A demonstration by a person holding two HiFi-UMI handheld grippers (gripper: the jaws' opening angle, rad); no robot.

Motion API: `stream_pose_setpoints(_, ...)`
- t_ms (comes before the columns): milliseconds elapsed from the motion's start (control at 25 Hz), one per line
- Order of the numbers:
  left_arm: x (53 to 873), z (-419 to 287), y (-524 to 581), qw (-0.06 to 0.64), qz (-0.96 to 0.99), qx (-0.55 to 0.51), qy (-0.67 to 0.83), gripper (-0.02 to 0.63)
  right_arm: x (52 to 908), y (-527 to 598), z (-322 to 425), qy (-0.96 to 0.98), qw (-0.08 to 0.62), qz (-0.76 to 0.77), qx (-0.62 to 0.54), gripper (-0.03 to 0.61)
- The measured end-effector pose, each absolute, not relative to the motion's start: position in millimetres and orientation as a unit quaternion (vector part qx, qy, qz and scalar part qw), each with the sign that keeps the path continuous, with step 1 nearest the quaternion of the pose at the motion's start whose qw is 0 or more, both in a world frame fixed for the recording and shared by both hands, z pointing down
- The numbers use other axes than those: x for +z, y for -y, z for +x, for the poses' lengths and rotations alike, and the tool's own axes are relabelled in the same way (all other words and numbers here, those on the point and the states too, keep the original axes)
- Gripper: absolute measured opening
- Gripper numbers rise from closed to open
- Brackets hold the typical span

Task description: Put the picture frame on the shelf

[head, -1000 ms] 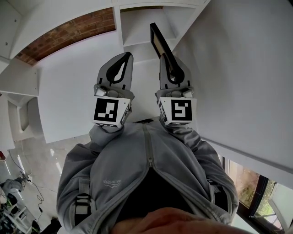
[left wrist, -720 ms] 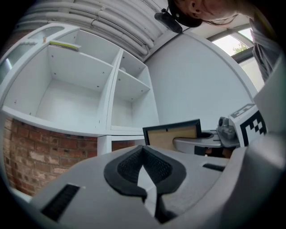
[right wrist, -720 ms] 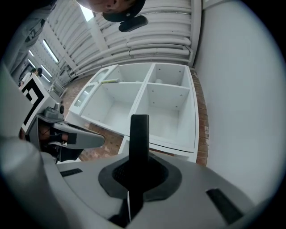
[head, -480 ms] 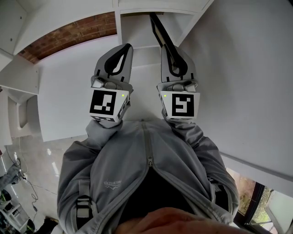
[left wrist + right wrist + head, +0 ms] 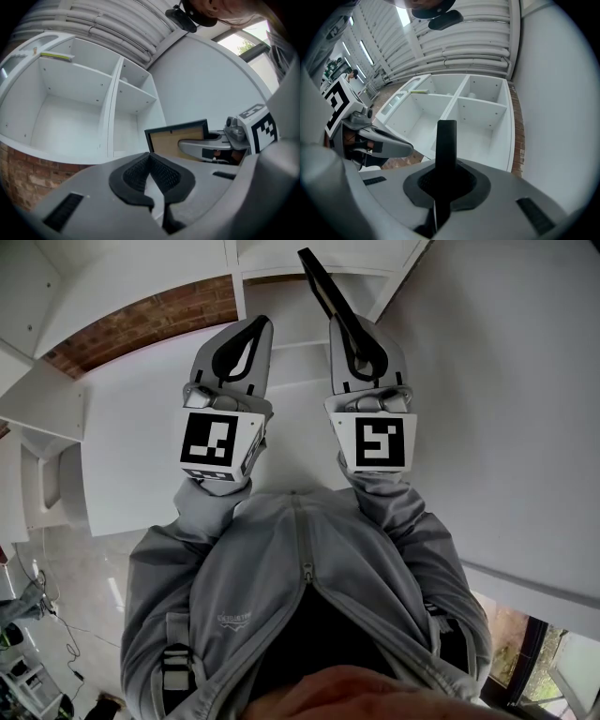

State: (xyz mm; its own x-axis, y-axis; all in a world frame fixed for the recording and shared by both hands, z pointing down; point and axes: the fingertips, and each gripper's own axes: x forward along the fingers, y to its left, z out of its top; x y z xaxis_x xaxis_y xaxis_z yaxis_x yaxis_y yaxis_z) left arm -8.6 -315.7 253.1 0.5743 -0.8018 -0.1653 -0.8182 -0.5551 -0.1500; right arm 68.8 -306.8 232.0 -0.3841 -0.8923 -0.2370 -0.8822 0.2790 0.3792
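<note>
While the right claw (image 5: 352, 334) pinches the picture frame (image 5: 319, 282) by one edge, the frame juts out past the claw tips toward the white shelf (image 5: 110, 108), held in the air and resting on none of its boards. Its border is thin, flat and black. Seen from the left gripper view, the face inside that border is a plain tan panel, wider than it is tall, with a corner of the black rim sharp against the white wall behind. Seen along the right claw, it is edge-on and looks like one narrow black bar standing straight up from the pads. The left claw (image 5: 246, 343) is pressed together with nothing between its pads, just beside the right one and level with it. The shelf has open square compartments split by a vertical divider, and a band of red brick (image 5: 141, 320) runs along its outer edge
</note>
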Motion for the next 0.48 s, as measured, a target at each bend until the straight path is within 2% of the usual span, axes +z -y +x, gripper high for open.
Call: stream_pose_setpoints(480, 217.5, -5.7, 308.9, 0.136, -0.875, 0.057, -0.461, 0.008, 182.2, 307.2, 61.5, 0.789, 0.015, 0.533, -0.304, 0.034)
